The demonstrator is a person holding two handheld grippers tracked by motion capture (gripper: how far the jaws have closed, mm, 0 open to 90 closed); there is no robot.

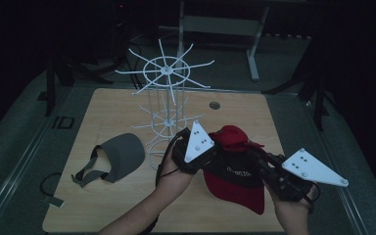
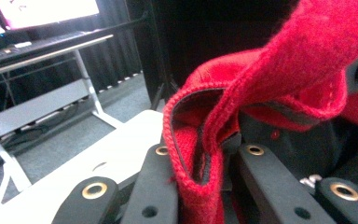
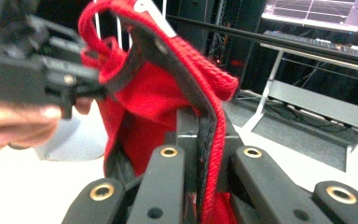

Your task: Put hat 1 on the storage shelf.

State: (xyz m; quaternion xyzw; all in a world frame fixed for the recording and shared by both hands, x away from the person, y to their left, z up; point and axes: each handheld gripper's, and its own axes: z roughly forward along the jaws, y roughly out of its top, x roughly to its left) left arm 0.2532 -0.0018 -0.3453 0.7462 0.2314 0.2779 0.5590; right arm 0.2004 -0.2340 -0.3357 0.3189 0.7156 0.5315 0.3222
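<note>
both forearms reach forward, left gripper (image 1: pixel 210 154) and right gripper (image 1: pixel 262 169) close together, jaws clamped

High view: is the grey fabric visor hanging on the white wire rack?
No, the grey fabric visor lies flat on the wooden table, beside the white wire rack.

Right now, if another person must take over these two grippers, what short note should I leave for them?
Left gripper: shut on the rim of the red cap.
Right gripper: shut on the rim at the other side, so the cap hangs between both, above the table.
White wire rack: stands behind the cap; nothing hangs on its arms.
Grey visor: lies on the table, left of the rack, untouched.
Done: cap lifted and held open.
Left, probably: hang the cap on a rack arm, then perhaps the visor.
</note>
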